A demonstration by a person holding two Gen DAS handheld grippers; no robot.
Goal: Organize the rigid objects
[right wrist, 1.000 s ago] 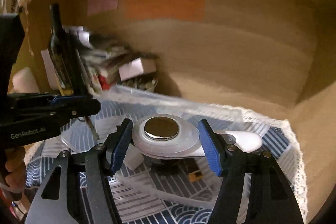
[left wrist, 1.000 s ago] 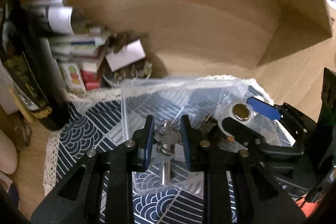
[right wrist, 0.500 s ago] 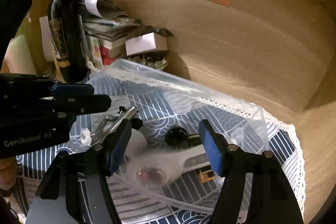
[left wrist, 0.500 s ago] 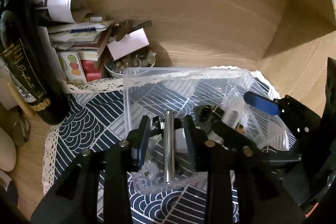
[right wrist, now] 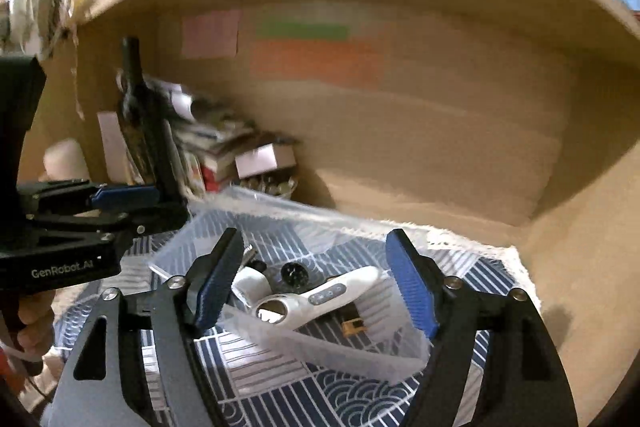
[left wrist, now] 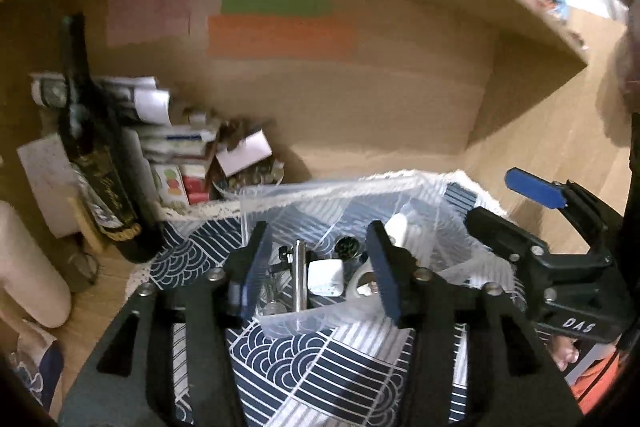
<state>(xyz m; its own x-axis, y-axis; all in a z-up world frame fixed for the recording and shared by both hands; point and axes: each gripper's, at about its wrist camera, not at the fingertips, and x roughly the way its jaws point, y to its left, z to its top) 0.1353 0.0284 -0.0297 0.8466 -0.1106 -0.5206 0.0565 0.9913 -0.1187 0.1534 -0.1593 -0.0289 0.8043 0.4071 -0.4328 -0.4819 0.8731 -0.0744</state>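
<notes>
A clear plastic bin (left wrist: 444, 203) (right wrist: 400, 361) sits on a blue patterned cloth (left wrist: 320, 367) (right wrist: 480, 275) inside a wooden shelf. In it lie a metal rod (left wrist: 298, 275), a white block (left wrist: 326, 277), a black round piece (right wrist: 294, 273) (left wrist: 346, 247), a white handheld device with a metal head (right wrist: 312, 301) and a small orange part (right wrist: 354, 327). My left gripper (left wrist: 316, 271) is open and empty above the bin's near end. My right gripper (right wrist: 314, 293) is open and empty above the bin.
A dark wine bottle (left wrist: 100, 163) (right wrist: 146, 131) stands at the left. Behind it lie stacked books and papers (left wrist: 176, 143) and a small bowl of trinkets (left wrist: 248, 183). Coloured notes (left wrist: 280, 31) stick to the back wall. A pale cylinder (left wrist: 28, 267) stands at far left.
My left gripper opened and let the metal rod go into the bin. My right gripper let the white device drop into the bin. Both grippers have pulled back and up.
</notes>
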